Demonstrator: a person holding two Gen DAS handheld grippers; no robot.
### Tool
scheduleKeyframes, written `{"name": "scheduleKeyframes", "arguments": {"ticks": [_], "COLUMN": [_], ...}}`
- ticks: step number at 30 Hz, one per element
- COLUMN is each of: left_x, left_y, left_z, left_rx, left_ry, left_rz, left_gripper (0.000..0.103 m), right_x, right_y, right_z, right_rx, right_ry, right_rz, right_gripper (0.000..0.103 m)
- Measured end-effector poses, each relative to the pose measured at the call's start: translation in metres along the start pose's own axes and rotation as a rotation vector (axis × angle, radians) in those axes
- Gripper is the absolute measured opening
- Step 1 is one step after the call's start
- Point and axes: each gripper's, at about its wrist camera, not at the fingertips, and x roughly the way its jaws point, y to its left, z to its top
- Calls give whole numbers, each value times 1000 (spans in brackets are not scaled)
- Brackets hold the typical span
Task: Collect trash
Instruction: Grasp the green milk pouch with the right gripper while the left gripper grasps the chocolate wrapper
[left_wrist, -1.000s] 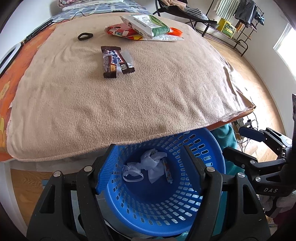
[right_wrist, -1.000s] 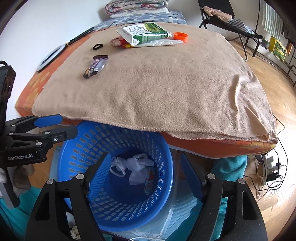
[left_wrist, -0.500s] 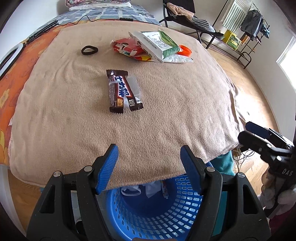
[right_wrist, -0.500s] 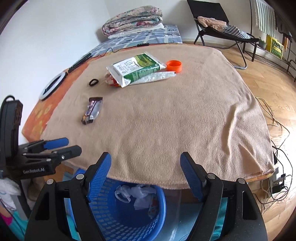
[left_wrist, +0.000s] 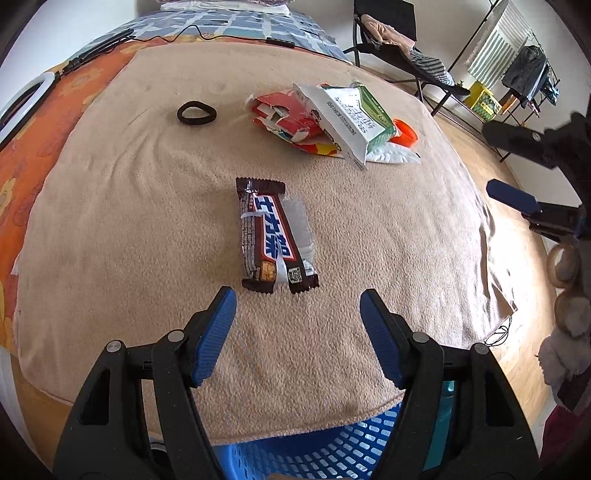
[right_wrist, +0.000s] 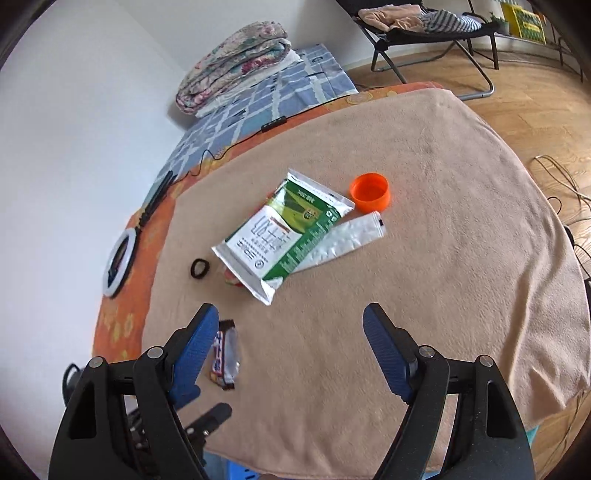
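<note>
Spread wide and empty above a beige blanket: left gripper, right gripper. Just ahead of the left fingertips, lying flat: brown chocolate bar wrapper, crinkled, torn open, silver lining showing.

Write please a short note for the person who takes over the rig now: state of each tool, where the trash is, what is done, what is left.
Left tool: open, empty, just short of the chocolate bar wrapper.
Right tool: open, empty, above the beige blanket.
On the blanket: green-white pouch over a red wrapper, white sachet, orange cap, black hair tie.
Blue basket sits below the near edge; its contents are hidden.
Left: all these pieces are not yet collected; the bar wrapper looks nearest.
</note>
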Motion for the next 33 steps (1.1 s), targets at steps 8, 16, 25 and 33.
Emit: {"name": "scheduleKeyframes", "arguments": {"ticks": [8, 16, 25, 33], "left_x": [11, 25, 37, 47], "left_y": [11, 11, 8, -4], "left_z": [18, 29, 38, 43], "left_rx": [-26, -9, 29, 109], "left_ry": [9, 20, 23, 8], "left_rz": [3, 13, 43, 104], "left_gripper": [71, 71, 71, 65], "right_x": [57, 102, 135, 134], "right_y": [14, 19, 14, 16], "right_z": [41, 66, 73, 64], "right_rx": [102, 159, 173, 85], "right_ry": [37, 69, 127, 154], "right_rz": [-46, -156, -223, -220], "right_gripper": [81, 81, 82, 82]}}
